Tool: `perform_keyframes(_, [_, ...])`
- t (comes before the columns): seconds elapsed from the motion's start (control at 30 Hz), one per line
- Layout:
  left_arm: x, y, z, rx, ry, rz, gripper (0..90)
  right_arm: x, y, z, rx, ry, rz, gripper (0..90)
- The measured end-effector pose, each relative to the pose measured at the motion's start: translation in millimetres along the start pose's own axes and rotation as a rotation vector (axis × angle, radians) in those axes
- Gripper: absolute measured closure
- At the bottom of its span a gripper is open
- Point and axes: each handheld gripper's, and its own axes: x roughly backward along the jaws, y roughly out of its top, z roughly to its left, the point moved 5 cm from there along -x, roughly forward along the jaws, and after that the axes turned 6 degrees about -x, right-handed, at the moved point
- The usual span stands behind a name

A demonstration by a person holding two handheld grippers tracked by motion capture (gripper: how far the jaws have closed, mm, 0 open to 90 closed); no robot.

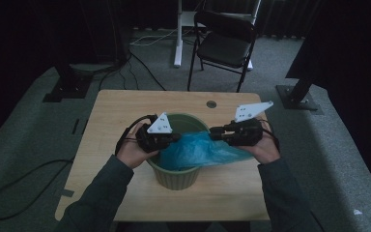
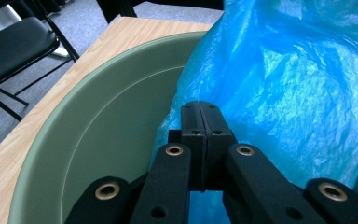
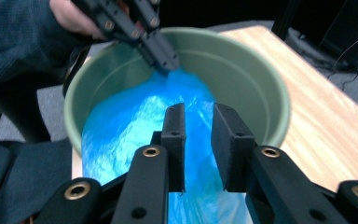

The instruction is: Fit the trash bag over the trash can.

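A pale green round bin (image 1: 174, 178) stands on the wooden table (image 1: 116, 111). A blue plastic bag (image 1: 200, 150) lies partly inside it and drapes over its right rim. My left gripper (image 1: 176, 137) is over the bin's left side, shut on a pinch of the bag. In the left gripper view its jaws (image 2: 200, 112) meet flat, with the bag (image 2: 284, 84) bulging to the right and the bin wall (image 2: 102, 121) to the left. My right gripper (image 3: 199, 116) hovers open above the bag (image 3: 121, 135), which shows through the gap. Opposite it, the left gripper (image 3: 165, 60) lifts the bag's edge above the bin (image 3: 242, 70).
A black folding chair (image 1: 224, 41) stands behind the table beside a white desk leg (image 1: 178, 34). Cables run across the grey carpet on the left. A small round hole (image 1: 211, 104) sits near the table's far edge. Bare tabletop (image 3: 326, 116) lies beside the bin.
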Motion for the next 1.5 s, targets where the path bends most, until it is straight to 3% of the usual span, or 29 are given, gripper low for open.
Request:
perform_keyframes(0.3, [0.8, 0.2, -0.2, 0.004, 0.005, -0.004, 88.8, -5.8, -7.1, 1.8, -0.015, 0.011, 0.035, 66.9])
perform_keyframes(0.5, [0.5, 3.5, -1.1, 0.002, 0.001, -0.013, 79.3, -11.3, -5.8, -1.9, -0.018, -0.016, 0.039, 88.5])
perform_keyframes(0.67, [5.1, 12.5, -0.6, -0.006, 0.002, -0.045, 69.4, -9.8, -4.0, -4.3, -0.025, -0.045, 0.027, 90.0])
perform_keyframes(0.83, [5.3, 26.9, -2.0, -0.025, -0.005, -0.063, 66.3, -10.3, 0.1, -1.7, -0.017, -0.046, 0.016, 90.0])
perform_keyframes(0.93, [0.5, 33.5, -4.2, -0.036, -0.012, -0.051, 65.7, -11.6, 2.7, -0.4, -0.009, -0.045, 0.010, 90.0])
perform_keyframes(1.0, [-3.9, 35.5, -5.2, -0.041, -0.012, -0.036, 66.8, -12.0, 4.8, 0.9, -0.006, -0.040, -0.001, 90.0])
perform_keyframes(1.2, [-9.9, 32.3, -10.5, -0.066, -0.008, -0.014, 87.6, -7.0, 6.9, 2.6, 0.009, -0.050, -0.014, 85.7])
perform_keyframes(1.33, [-9.8, 28.9, -11.1, -0.068, 0.000, -0.008, 89.3, 3.9, 5.9, -3.1, -0.017, -0.088, -0.031, 84.6])
perform_keyframes(1.5, [-8.1, 28.5, -11.1, -0.068, 0.009, -0.014, 89.3, 3.3, -2.8, -5.2, -0.033, -0.097, 0.016, 84.7])
